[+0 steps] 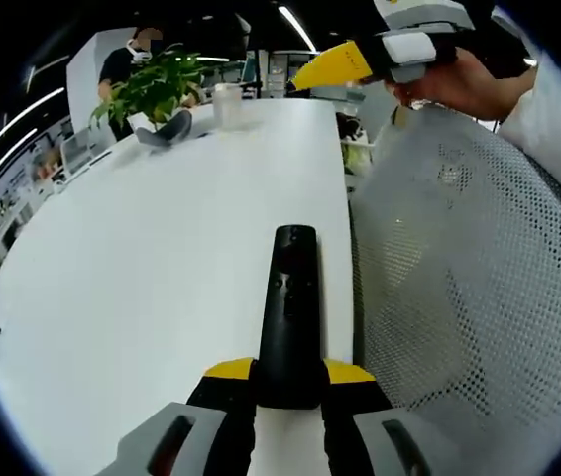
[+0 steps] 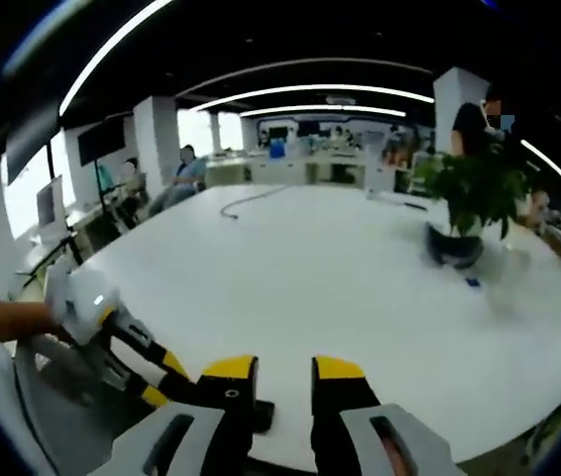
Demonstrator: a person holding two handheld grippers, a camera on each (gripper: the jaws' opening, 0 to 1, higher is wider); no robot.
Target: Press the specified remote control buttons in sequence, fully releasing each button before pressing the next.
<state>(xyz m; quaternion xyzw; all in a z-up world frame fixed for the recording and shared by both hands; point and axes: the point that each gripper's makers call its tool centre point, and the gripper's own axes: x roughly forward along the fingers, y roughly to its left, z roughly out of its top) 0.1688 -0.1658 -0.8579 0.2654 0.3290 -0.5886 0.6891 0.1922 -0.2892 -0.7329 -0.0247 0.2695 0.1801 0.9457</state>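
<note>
Remote (image 1: pixel 291 307) clamped between left tongs (image 1: pixel 290 382), pointing away over table (image 1: pixel 142 278)

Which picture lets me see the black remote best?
The left gripper view: the remote lies lengthwise between the left gripper's jaws, its buttons facing up. The right gripper view catches just a dark end of it, held by the left gripper.

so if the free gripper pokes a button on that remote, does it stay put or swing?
The remote looks stiff: a slim black bar that juts out straight, unsagging. The left gripper clamps only its near end, so a press near the far tip could probably lever it down. Its glossy casing may slip a little in the jaws. The right gripper is open.
</note>
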